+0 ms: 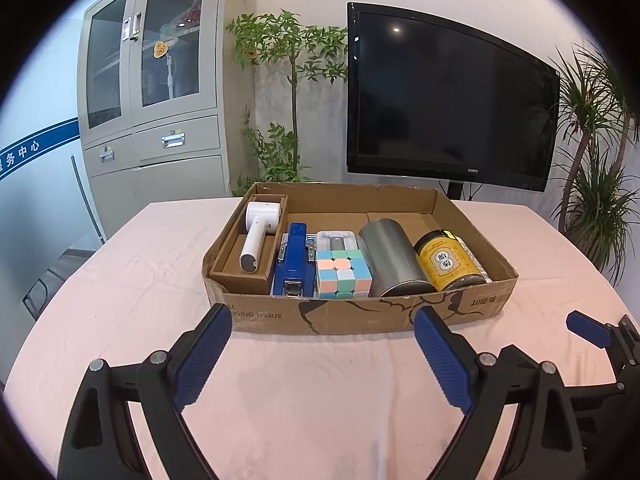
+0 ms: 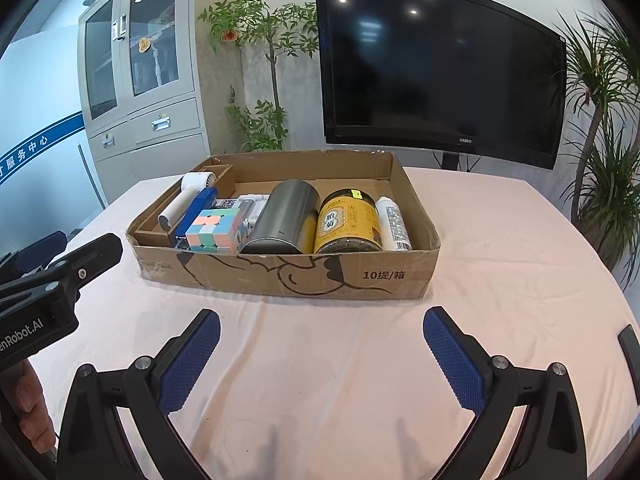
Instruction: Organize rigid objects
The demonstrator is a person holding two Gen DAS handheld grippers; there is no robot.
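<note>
Two grippers, left (image 1: 323, 330) & right (image 2: 322, 330), jaws wide apart, holding nothing, over pink table (image 2: 500, 280). Ahead: cardboard box (image 2: 288, 276), holding steel can (image 2: 280, 216) lying lengthwise front-to-back, between cube (image 2: 214, 232) & yellow jar (image 2: 347, 222).

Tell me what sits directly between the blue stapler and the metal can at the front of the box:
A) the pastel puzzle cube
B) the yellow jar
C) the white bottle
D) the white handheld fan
A: along the front wall of the cardboard box, the pastel puzzle cube stands with the blue stapler on its left and the metal can on its right.
</note>
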